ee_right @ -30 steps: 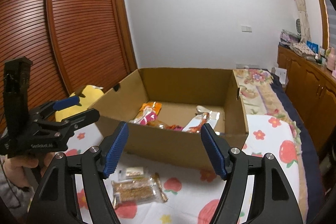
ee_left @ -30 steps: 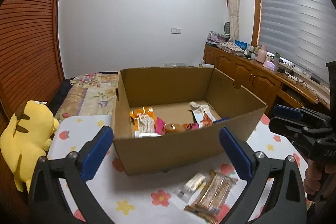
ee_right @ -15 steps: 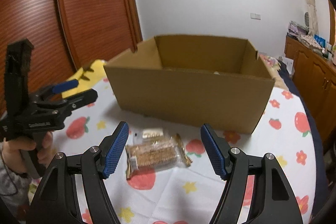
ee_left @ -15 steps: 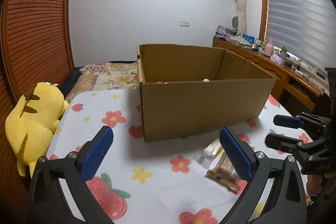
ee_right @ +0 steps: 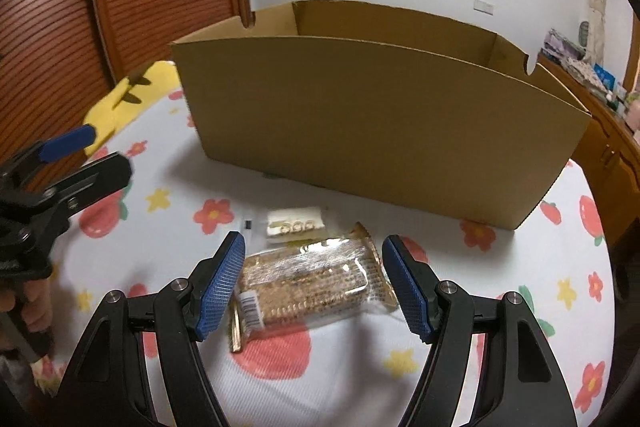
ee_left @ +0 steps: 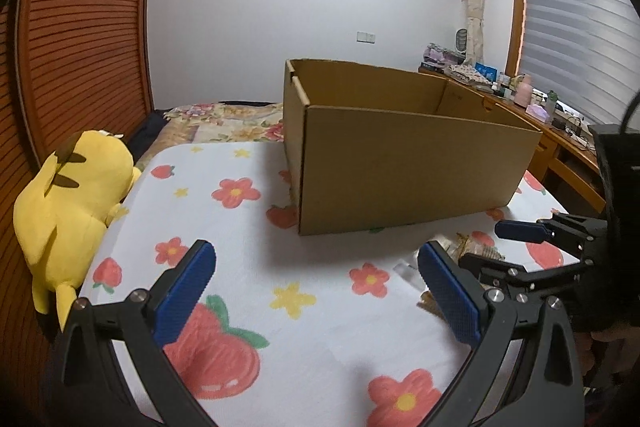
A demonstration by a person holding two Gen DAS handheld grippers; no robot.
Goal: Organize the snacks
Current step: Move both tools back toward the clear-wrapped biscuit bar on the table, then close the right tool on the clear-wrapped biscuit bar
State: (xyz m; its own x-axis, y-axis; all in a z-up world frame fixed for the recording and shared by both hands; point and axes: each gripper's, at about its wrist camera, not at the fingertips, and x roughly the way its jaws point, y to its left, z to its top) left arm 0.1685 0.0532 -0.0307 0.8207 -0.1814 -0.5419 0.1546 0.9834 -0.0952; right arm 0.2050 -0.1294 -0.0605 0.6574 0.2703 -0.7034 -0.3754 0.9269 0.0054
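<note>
2 snack packs lie on a flower-print tablecloth (ee_right: 304, 379), just in front of a brown cardboard box (ee_right: 380, 131). Right gripper (ee_right: 314, 285) hangs low w/ jaws spread wide, holding nothing; the long clear-wrapped brown snack bar pack (ee_right: 310, 281) sits between its blue pads, not yet touched. Touching that pack's far edge is 1 small white snack packet (ee_right: 296, 225). Left gripper (ee_left: 316, 295) is also wide open & empty, over bare cloth, off to the left. To grab well, probably lower the right gripper until the pads straddle the bar's short width, close gently, then lift over the box wall. Count: 2 snacks outside, 1 box (contents hidden), 1 yellow plush toy (ee_left: 72, 195) at table's left edge.
</note>
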